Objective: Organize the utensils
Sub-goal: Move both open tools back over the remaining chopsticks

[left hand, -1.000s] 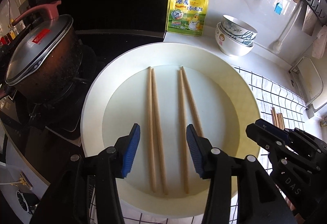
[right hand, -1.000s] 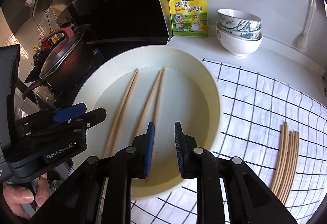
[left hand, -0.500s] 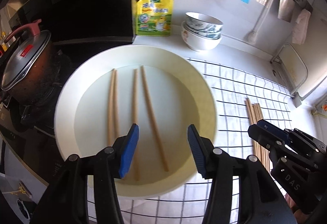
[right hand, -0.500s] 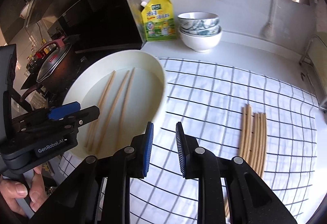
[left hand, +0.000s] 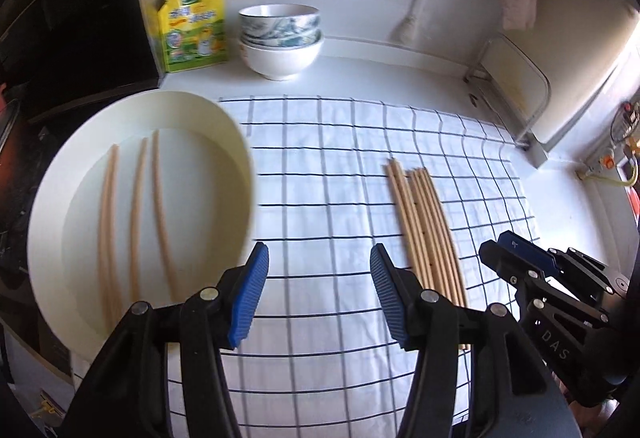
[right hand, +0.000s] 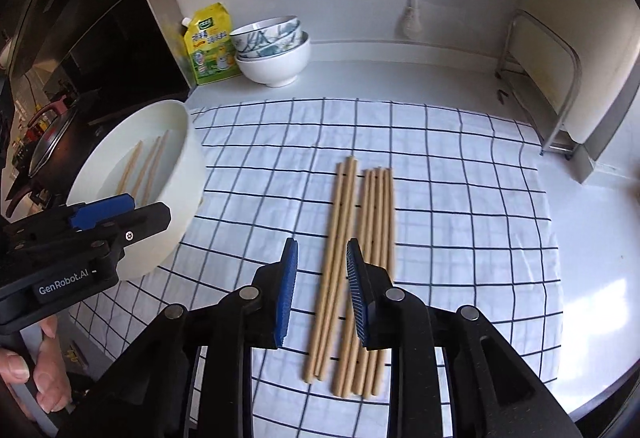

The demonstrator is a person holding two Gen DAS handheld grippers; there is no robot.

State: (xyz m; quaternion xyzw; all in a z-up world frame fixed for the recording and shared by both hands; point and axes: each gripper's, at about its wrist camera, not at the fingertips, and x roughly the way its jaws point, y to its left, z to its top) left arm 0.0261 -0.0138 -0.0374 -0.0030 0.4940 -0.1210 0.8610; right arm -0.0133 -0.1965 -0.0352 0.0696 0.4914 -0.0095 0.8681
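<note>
Hovering over the checked cloth [right hand: 460, 198] on the desk, both tools were empty. The right tool [right hand: 320, 286] stood narrowly parted above the chopsticks [right hand: 360, 258] laid side by side on the cloth, touching none that could be seen; the left tool [left hand: 318, 294] stood half spread over bare cloth between that row and the basin [left hand: 240, 142]. Both had just been opening, with nothing between the pads. A few chopsticks [left hand: 136, 206] lay in the basin. The step looked like sorting pairs out of the basin onto the cloth. Next would call for lowering onto one pair and closing squarely across it.
</note>
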